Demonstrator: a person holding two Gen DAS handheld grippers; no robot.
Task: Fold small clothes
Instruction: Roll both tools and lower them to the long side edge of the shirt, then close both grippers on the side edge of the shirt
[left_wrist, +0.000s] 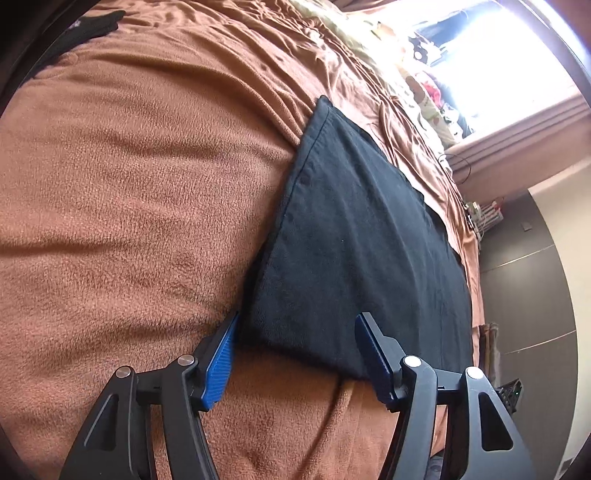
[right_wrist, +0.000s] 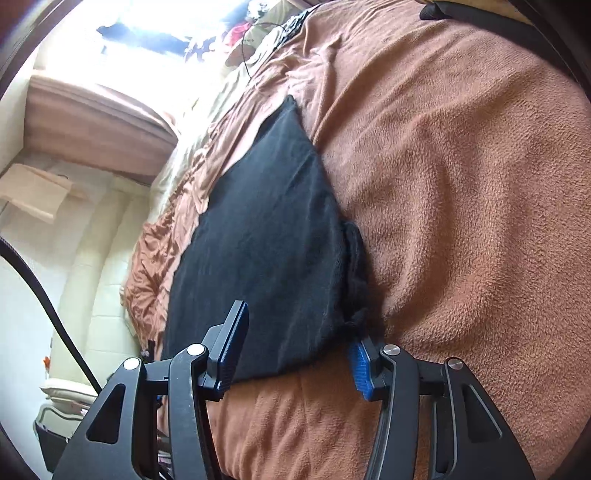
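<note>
Left wrist view: the left gripper (left_wrist: 297, 347) stands with its jaws spread wide, nothing between them, the blue-padded fingers (left_wrist: 218, 363) flanking the near corner of a folded black garment (left_wrist: 354, 236). The fingertip at 7 o'clock sits at the garment's left edge and the one at 5 o'clock lies over its near hem; whether either presses the cloth I cannot tell. The garment lies flat on a rust-brown fleece blanket (left_wrist: 129, 192) and stretches away toward 1 o'clock, a line of buttons showing along its left edge. Beyond it, at 1 o'clock, a bright window (left_wrist: 509, 55) glares over a pale patterned cloth (left_wrist: 424, 96). In the right wrist view, the right gripper (right_wrist: 297, 343) is likewise agape and empty, its fingers (right_wrist: 360, 365) set either side of the garment's (right_wrist: 266, 240) other near corner. There the garment runs toward 11 o'clock, a bunched fold sticking out along its right side, with the blanket (right_wrist: 461, 184) filling everything from 1 to 5 o'clock.
</note>
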